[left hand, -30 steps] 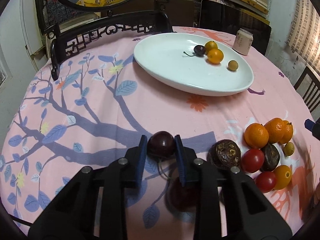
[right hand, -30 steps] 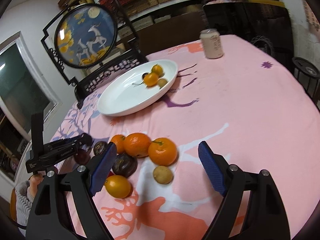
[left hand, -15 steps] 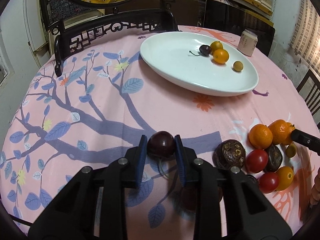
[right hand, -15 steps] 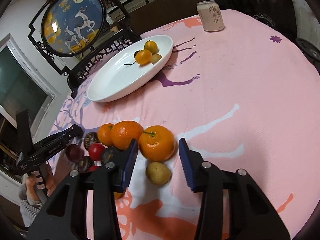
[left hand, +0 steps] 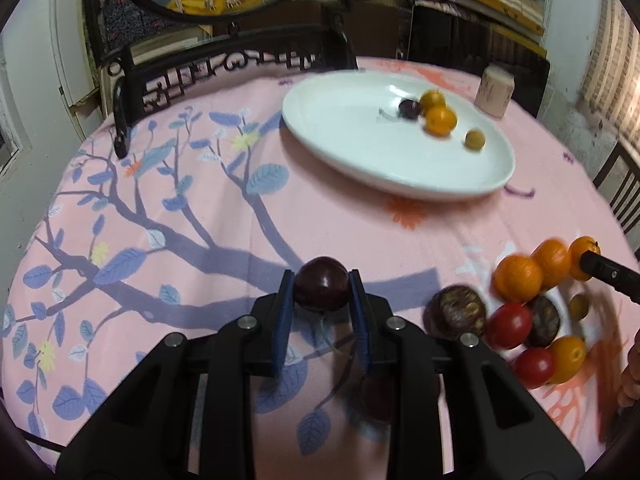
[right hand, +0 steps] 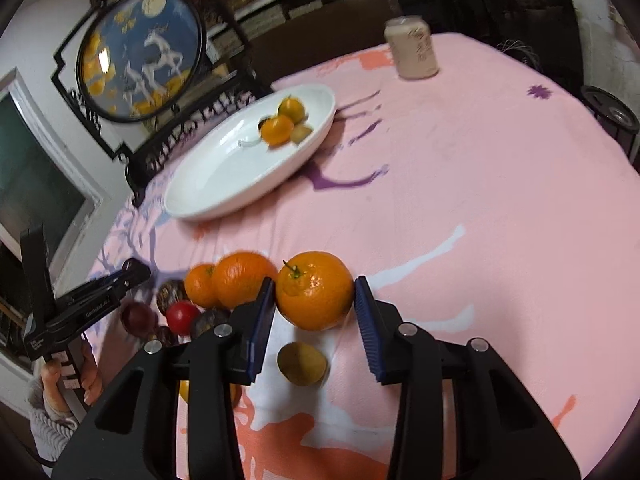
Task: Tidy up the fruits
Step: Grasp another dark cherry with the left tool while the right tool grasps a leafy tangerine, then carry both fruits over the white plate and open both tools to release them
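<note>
Left claw (left hand: 321,292) tight on dark plum (left hand: 321,289); right claw (right hand: 315,300), closing, around orange (right hand: 315,295).

Dim, warm indoor light. Both fisheye views curve strongly at the edges, with dark rounded corners. Motion blur softens the white plate (left hand: 400,168), its fruit and the can (right hand: 412,48). Soft shadows fall on the pink tablecloth (right hand: 480,200) beneath the grippers.
</note>
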A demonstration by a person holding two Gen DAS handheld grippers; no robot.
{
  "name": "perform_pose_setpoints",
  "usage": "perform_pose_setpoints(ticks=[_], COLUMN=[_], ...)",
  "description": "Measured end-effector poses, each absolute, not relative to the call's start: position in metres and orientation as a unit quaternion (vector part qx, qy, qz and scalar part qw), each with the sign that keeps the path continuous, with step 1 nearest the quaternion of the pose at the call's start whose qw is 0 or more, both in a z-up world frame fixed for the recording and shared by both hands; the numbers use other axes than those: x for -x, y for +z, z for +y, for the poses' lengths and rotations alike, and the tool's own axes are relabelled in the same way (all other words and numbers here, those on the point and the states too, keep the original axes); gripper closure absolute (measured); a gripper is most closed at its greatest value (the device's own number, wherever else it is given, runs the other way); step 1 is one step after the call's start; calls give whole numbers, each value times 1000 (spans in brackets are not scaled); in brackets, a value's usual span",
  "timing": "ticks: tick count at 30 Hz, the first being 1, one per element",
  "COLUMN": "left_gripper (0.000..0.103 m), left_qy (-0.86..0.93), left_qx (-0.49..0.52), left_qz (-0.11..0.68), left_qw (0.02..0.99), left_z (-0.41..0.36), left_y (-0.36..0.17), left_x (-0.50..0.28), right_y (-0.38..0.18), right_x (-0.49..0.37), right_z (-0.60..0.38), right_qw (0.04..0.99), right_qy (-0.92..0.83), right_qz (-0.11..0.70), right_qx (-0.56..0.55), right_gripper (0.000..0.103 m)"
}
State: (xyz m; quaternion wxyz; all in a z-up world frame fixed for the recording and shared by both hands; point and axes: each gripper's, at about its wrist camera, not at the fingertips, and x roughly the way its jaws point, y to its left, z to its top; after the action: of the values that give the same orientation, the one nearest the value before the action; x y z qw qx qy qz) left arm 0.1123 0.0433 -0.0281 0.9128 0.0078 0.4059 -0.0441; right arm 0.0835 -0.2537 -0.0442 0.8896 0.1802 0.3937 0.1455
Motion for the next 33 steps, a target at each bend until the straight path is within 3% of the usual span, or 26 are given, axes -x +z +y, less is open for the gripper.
perform_pose_setpoints(ticks=[8, 13, 14, 16, 20, 33], left_gripper=[76, 75, 72, 49, 47, 25], left_qy=[-57, -55, -58, -59, -56, -25], left_qx=[-1, 2, 8, 13, 5, 3], left_qz=[381, 397, 401, 405, 404, 379], left_qw=[923, 916, 914, 912, 913, 925], left_z=[21, 7, 6, 5, 8, 33], left_y=[16, 6, 1, -5, -8, -2], left_x=[-154, -193, -199, -204, -208, -150], right_y=[3, 11, 9, 1, -8, 7], right_x=[-126, -173, -184, -200, -204, -141], right_z=[-237, -194, -185, -175, -185, -219], right_qw=[895, 896, 894, 887, 889, 887], right_qy=[174, 189, 192, 198, 186, 211], right_qz=[369, 370, 376, 392, 390, 361], right_qx=[-183, -157, -154, -145, -150, -195], right_gripper=[63, 62, 62, 61, 43, 40])
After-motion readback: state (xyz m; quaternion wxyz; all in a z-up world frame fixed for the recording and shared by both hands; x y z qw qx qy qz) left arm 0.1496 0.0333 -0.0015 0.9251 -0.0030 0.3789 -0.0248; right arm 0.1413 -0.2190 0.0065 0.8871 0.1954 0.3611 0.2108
